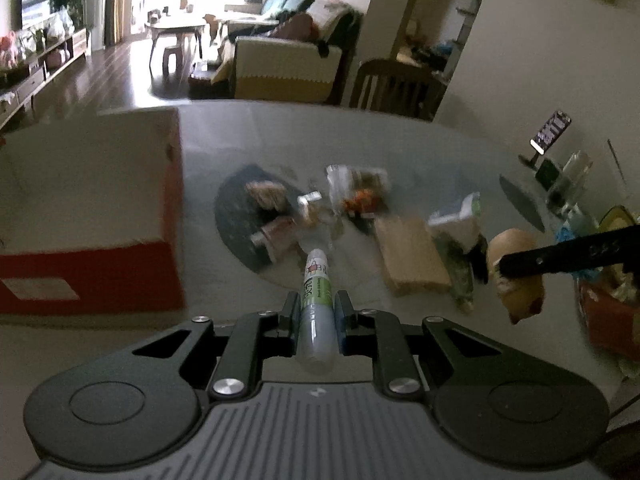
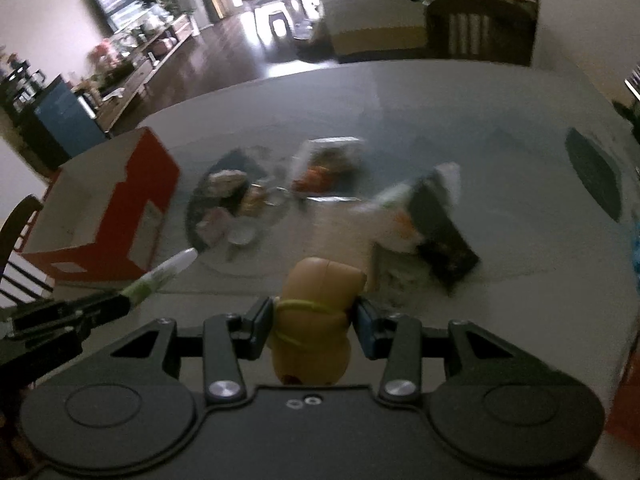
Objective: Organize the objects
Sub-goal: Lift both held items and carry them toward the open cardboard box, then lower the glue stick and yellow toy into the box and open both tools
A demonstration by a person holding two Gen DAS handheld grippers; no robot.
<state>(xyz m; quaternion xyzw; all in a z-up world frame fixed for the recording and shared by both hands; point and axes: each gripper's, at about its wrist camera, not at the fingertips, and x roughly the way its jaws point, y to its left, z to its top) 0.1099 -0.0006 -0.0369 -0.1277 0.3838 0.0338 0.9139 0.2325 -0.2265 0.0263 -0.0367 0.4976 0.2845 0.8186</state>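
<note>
My left claw (image 1: 316, 312) is closed on a slim, smooth white-and-green plastic tube (image 1: 316, 300), light and slippery, gripped mid-barrel, nose ahead; my right claw (image 2: 314, 312) pinches a soft tan plush toy (image 2: 316, 320) at its waist, red-and-white cardboard box (image 1: 92, 216) ahead-left.

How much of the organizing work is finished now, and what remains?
Nothing looks put away yet. In hand: the left tool grips a clear green-labelled tube; the right tool grips a tan rounded toy. Left: blurred packets on the grey table, beside the red-and-white cardboard box.
</note>
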